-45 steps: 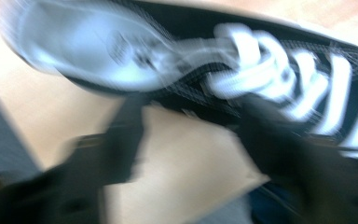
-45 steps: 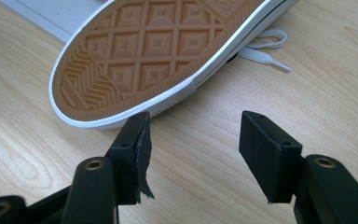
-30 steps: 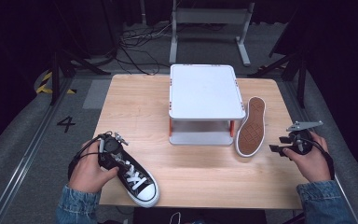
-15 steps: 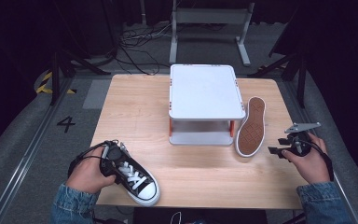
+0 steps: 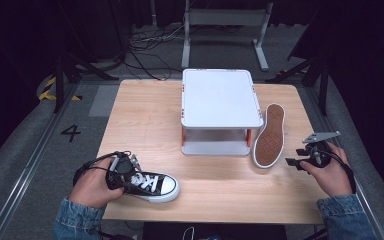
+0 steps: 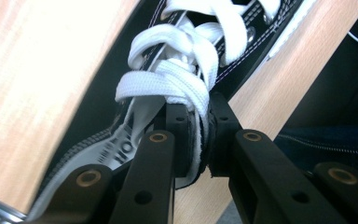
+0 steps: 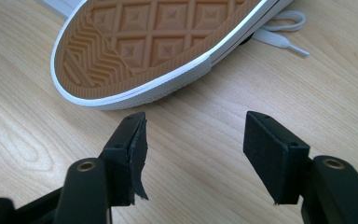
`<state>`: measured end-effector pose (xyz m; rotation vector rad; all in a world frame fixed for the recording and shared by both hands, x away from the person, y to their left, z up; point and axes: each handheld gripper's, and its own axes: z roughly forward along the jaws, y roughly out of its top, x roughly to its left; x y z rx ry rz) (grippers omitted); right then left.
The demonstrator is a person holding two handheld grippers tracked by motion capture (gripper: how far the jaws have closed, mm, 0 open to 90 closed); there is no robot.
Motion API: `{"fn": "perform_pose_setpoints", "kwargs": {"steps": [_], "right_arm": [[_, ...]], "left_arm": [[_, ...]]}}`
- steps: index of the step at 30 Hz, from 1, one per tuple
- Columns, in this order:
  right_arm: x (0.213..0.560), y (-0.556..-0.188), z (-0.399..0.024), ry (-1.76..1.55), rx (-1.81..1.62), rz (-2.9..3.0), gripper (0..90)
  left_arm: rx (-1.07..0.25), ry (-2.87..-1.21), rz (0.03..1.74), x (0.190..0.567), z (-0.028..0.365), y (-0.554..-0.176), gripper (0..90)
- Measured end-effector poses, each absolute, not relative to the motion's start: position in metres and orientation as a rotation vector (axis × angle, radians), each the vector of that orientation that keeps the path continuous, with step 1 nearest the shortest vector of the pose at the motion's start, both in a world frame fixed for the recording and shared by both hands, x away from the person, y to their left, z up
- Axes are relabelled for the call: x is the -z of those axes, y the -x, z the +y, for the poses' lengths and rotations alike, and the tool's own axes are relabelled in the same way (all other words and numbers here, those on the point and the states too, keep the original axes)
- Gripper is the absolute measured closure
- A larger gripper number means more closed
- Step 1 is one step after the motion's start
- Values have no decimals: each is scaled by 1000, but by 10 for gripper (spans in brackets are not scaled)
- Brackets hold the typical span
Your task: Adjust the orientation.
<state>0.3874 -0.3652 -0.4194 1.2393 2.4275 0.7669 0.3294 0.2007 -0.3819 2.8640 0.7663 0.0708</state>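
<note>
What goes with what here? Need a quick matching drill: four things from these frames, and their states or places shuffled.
Things:
1. black sneaker
2. second shoe
3. white stand
4. right gripper

States or places:
A. jaws apart, nothing between them, just short of the brown sole
B. tipped on its side against the stand's right edge, sole facing out
C. mid-table, flat top bare
D. upright near the front left edge, pinched at the laces by the left gripper

Pairs: 1-D, 2-B, 3-C, 4-A
</note>
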Motion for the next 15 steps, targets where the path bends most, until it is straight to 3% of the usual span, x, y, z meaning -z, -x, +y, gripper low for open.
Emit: {"fn": "perform_pose_setpoints", "kwargs": {"steps": [15], "right_arm": [[421,-385,-365,-1246,-765,2422,409]], "left_arm": [[-258,-2585,1127,355,209,-359,835]]}}
